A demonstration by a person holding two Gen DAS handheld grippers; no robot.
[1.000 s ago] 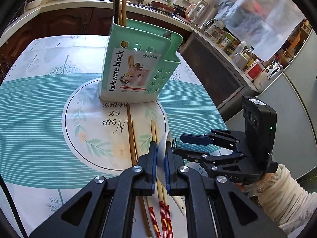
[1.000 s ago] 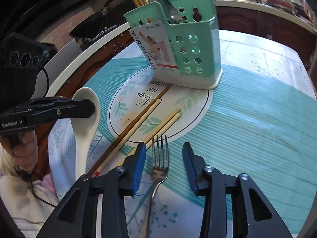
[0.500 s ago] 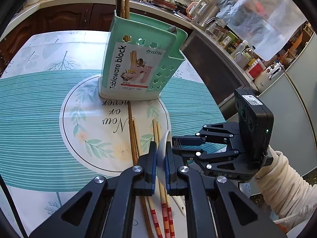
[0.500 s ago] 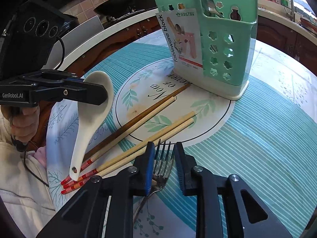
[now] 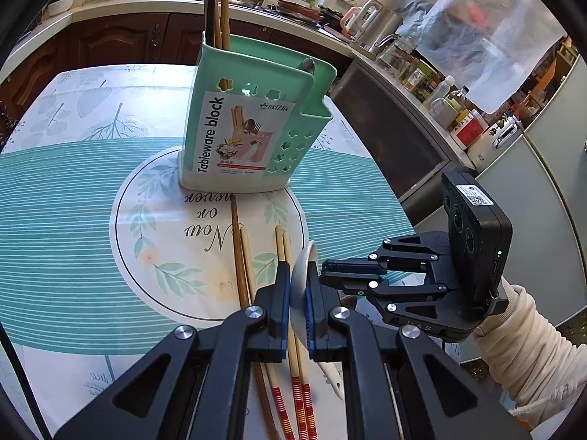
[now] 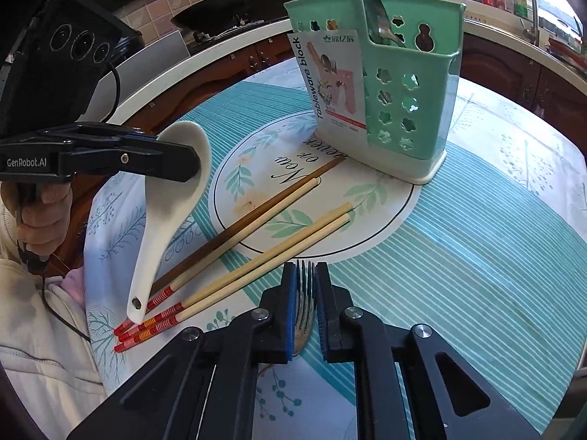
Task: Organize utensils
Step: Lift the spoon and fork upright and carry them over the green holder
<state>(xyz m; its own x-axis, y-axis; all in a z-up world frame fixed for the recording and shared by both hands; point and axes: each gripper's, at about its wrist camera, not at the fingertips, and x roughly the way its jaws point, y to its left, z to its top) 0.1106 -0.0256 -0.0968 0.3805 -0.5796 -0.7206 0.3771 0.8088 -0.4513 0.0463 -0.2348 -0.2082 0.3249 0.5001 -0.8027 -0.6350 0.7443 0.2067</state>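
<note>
My right claw (image 6: pixel 305 306) had just been closing and was clamped on the metal fork (image 6: pixel 305 293), its tines pointing away from me; my left claw (image 5: pixel 296 293) gripped the bowl of the white ceramic spoon (image 6: pixel 172 201), handle hanging down; four chopsticks (image 6: pixel 256 242) lay on the tablecloth (image 6: pixel 477 256) just beyond; farther off stood the green cutlery holder (image 6: pixel 407 84), already holding a metal spoon (image 6: pixel 374 18) and upright chopsticks.

R gripper (image 6: pixel 305 304) jaws have just been closing, pads now clamp the fork (image 6: pixel 304 289) w/ tines at 12 o'clock; 1 s ago they stood wide apart.
</note>
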